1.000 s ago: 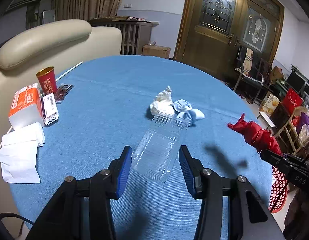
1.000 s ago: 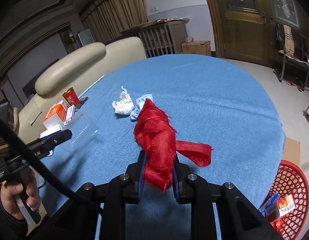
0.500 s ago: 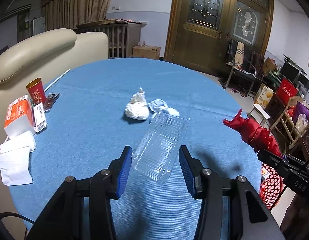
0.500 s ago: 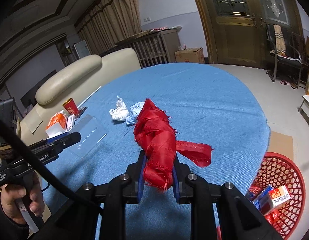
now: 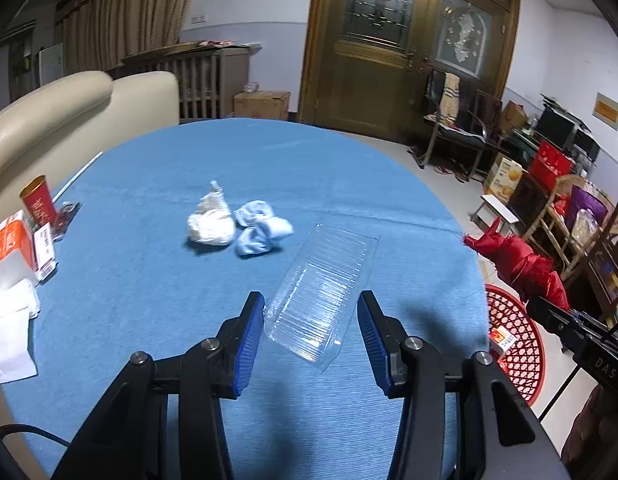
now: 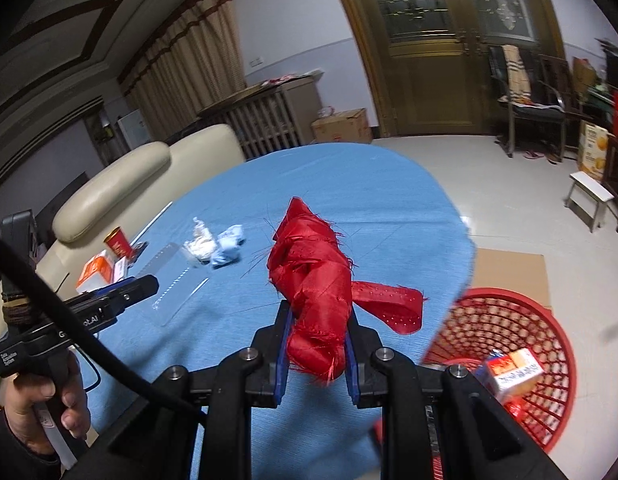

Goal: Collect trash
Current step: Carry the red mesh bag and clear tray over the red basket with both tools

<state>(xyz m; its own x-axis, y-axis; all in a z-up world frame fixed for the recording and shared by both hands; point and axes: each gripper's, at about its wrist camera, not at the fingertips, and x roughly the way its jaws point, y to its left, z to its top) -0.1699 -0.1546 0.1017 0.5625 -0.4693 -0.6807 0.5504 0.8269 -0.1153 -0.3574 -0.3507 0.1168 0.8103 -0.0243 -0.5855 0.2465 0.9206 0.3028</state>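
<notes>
My left gripper (image 5: pixel 311 314) is shut on a clear plastic clamshell container (image 5: pixel 323 292) and holds it above the blue table (image 5: pixel 149 280). My right gripper (image 6: pixel 315 334) is shut on a bunched red cloth (image 6: pixel 313 276), held above the table's right edge; the cloth also shows in the left wrist view (image 5: pixel 517 264). A red mesh trash basket (image 6: pixel 505 324) stands on the floor to the right, with a small carton (image 6: pixel 513 370) in it. A crumpled white tissue (image 5: pixel 211 224) and a crumpled blue wad (image 5: pixel 259 230) lie mid-table.
A red paper cup (image 5: pixel 39 204), an orange-white tissue pack (image 5: pixel 9 248) and white napkins (image 5: pixel 11 332) sit at the table's left edge. A cream sofa (image 5: pixel 69 112) stands behind the table. Flat cardboard (image 6: pixel 509 276) lies on the floor beyond the basket.
Both grippers have drawn back and moved right with their loads. The right gripper now sits at the table edge, with more of the basket in view.
</notes>
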